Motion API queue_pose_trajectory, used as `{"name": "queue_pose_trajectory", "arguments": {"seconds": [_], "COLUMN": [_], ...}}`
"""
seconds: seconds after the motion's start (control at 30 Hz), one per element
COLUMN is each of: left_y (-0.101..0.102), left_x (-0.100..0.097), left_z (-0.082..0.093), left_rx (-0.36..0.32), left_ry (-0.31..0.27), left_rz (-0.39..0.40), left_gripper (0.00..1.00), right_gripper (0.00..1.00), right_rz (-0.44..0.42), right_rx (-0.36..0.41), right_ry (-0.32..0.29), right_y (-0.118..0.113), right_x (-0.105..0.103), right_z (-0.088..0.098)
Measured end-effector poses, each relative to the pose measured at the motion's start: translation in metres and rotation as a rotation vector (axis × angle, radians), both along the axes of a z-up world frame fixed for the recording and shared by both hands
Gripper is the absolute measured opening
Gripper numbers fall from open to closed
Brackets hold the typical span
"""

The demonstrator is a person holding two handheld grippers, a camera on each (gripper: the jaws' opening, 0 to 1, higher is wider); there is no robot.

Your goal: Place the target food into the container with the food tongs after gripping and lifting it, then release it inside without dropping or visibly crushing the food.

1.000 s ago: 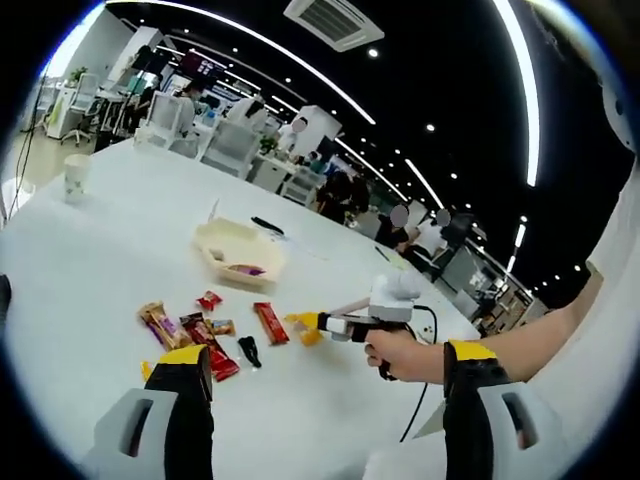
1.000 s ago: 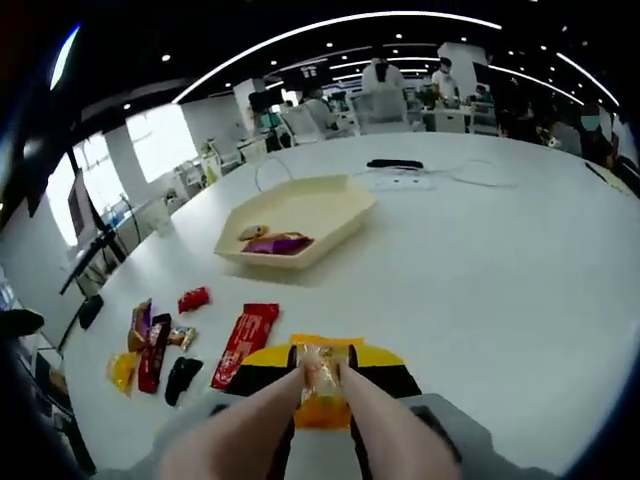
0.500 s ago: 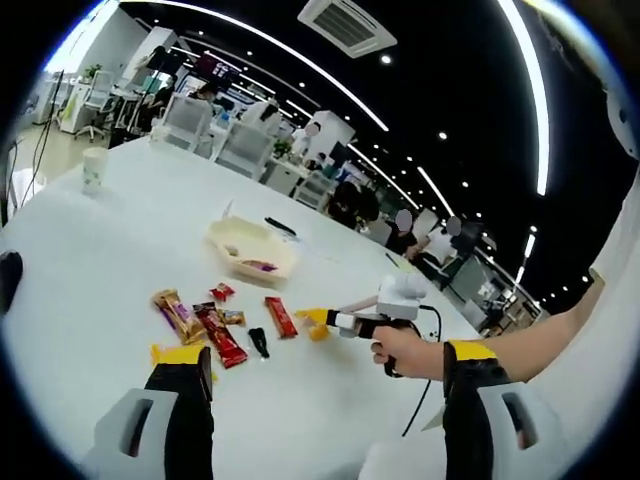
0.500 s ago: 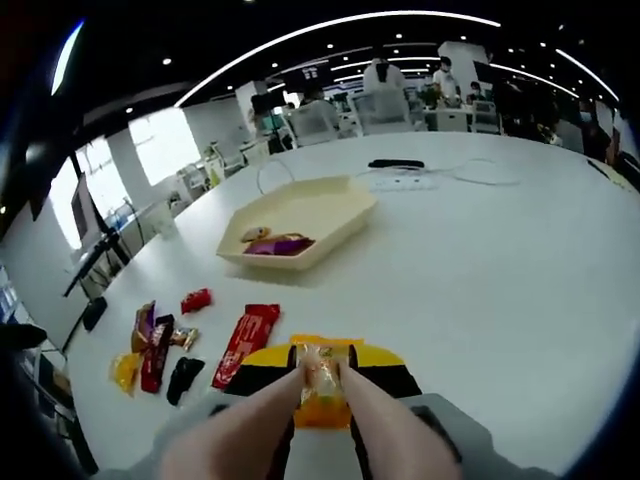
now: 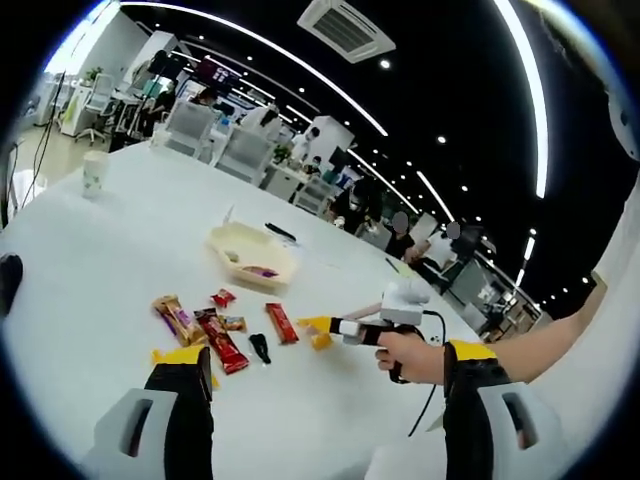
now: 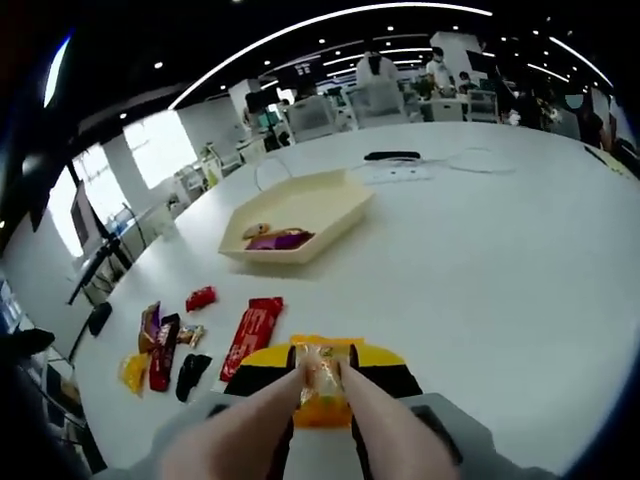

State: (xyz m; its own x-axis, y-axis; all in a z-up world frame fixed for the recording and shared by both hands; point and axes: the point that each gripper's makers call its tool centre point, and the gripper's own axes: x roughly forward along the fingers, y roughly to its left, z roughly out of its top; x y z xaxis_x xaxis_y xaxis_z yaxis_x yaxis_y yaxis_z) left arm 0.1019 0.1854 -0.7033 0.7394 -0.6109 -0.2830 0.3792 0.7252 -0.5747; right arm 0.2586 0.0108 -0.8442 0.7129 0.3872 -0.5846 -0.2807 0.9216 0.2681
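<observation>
My right gripper (image 6: 320,362) is shut on pale food tongs (image 6: 250,420), whose tips pinch a yellow-orange wrapped snack (image 6: 320,378) above the white table. The cream tray (image 6: 335,203) lies further ahead to the left and holds a purple packet (image 6: 272,239) and a small golden piece. In the left gripper view, the right gripper (image 5: 372,330), the snack (image 5: 318,330) and the tray (image 5: 252,258) show beyond my left gripper (image 5: 325,375). That gripper is open with nothing between its jaws.
Several wrapped snacks lie left of the tongs, among them a long red bar (image 6: 250,326) and a small red packet (image 6: 200,297). A paper cup (image 5: 94,172) stands far left. A black device (image 6: 392,156) and a cable lie behind the tray. Chairs and people line the far edge.
Both views have shifted a little with the hands. The tongs still hold the snack above the table at about the same distance from the tray.
</observation>
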Motion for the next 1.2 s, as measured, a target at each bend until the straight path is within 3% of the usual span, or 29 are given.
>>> {"name": "queue_pose_trajectory", "arguments": {"seconds": [0.17, 0.3, 0.37, 0.57, 0.7, 0.8, 0.93, 1.2], "left_y": [-0.002, -0.003, -0.004, -0.005, -0.005, -0.006, -0.008, -0.017], "left_x": [0.003, 0.007, 0.009, 0.014, 0.016, 0.018, 0.018, 0.017], "left_z": [-0.001, -0.002, -0.002, -0.003, -0.002, -0.004, -0.005, -0.007], "left_rx": [-0.006, -0.009, -0.007, -0.016, -0.017, -0.020, -0.019, -0.015], "left_ry": [-0.003, -0.002, -0.003, -0.004, -0.010, -0.003, -0.001, 0.007], "left_rz": [-0.005, -0.009, -0.014, -0.016, -0.017, -0.020, -0.030, -0.064], "left_gripper": [0.96, 0.96, 0.96, 0.96, 0.96, 0.96, 0.96, 0.96], "right_gripper": [0.21, 0.20, 0.20, 0.20, 0.20, 0.20, 0.20, 0.20], "right_rz": [0.009, 0.049, 0.048, -0.013, 0.027, -0.014, -0.026, -0.032], "right_rx": [-0.004, -0.078, -0.079, -0.005, -0.047, 0.003, 0.027, 0.050], "right_ry": [0.005, -0.003, -0.006, 0.033, 0.048, 0.077, 0.080, 0.035], "right_y": [0.001, 0.004, 0.005, -0.002, -0.001, -0.007, -0.012, -0.020], "right_x": [-0.009, -0.019, -0.022, -0.021, -0.028, -0.035, -0.043, -0.045], "right_z": [0.000, 0.000, 0.000, 0.000, 0.000, -0.001, 0.001, 0.026]}}
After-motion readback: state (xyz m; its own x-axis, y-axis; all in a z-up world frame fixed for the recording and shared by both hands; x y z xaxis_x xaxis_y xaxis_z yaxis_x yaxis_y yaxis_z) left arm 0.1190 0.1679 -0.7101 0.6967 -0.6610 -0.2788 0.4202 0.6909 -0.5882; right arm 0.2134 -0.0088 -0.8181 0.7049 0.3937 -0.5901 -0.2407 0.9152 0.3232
